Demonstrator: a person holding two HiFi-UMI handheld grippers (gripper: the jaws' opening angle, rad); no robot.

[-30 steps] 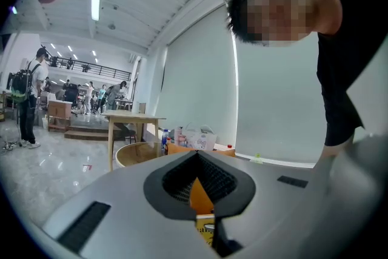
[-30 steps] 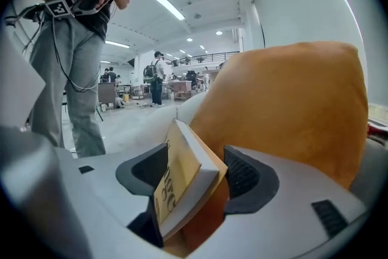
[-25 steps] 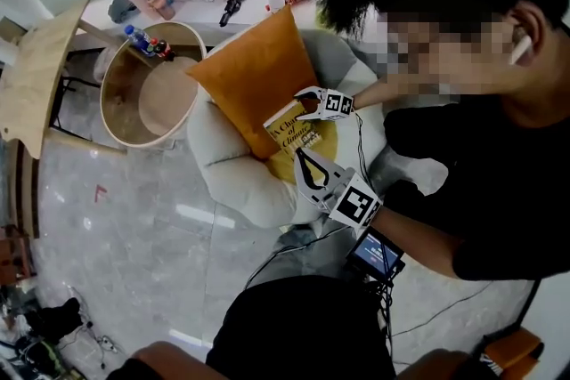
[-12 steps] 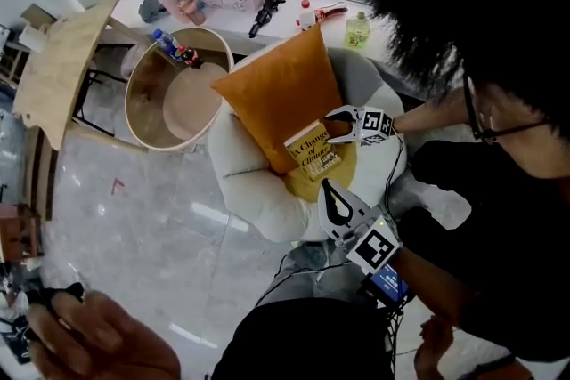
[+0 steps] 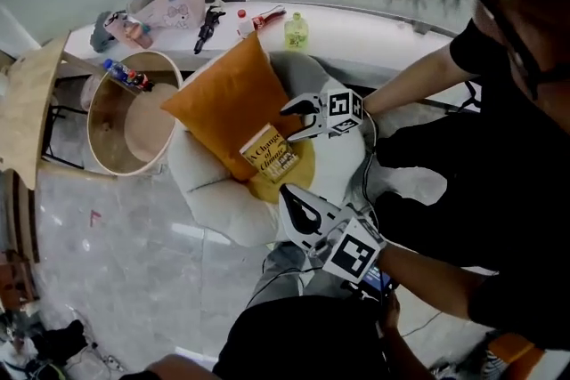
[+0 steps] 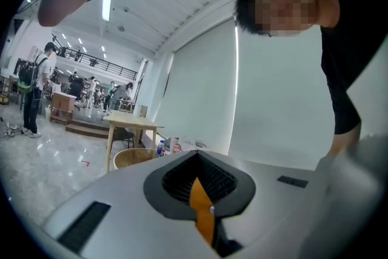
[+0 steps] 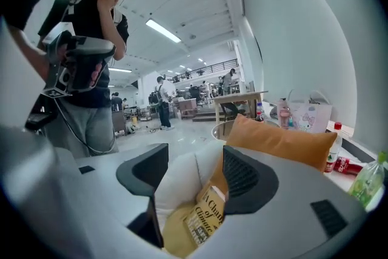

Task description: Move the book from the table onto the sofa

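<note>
Marble floor (image 5: pixel 134 245) lies open across the left and lower left of the head view, bounded by a tilted wooden surface (image 5: pixel 27 93) at the far left edge. Next comes a round wooden tub (image 5: pixel 105 125), standing just beside the pale sofa (image 5: pixel 223 200), with a long white surface (image 5: pixel 374 22) running behind both and carrying a green bottle (image 5: pixel 296 31) near its front edge.

On the sofa an orange cushion (image 5: pixel 223 107) stands on one corner. The book (image 5: pixel 269 153) leans against its lower right side, the bottom end resting on a yellow cushion (image 5: pixel 283 182).

Just right of the book the right claw (image 5: pixel 298 120) hovers with its jaws wide apart, pointing at the book's upper corner; whether a tip touches it cannot be told from above. Below, off the sofa's front edge, the left claw (image 5: pixel 289 200) points up and left with its jaws pressed together.

The right gripper view gives what the head view lacks: the book (image 7: pixel 206 218) sits lower than and beyond the spread jaws of the right claw (image 7: pixel 191 167), unclasped, its printed cover facing up.

The left gripper view tilts toward the ceiling, so the closed left claw (image 6: pixel 197 158) shows against the far tub (image 6: pixel 130 158) and not the book.
</note>
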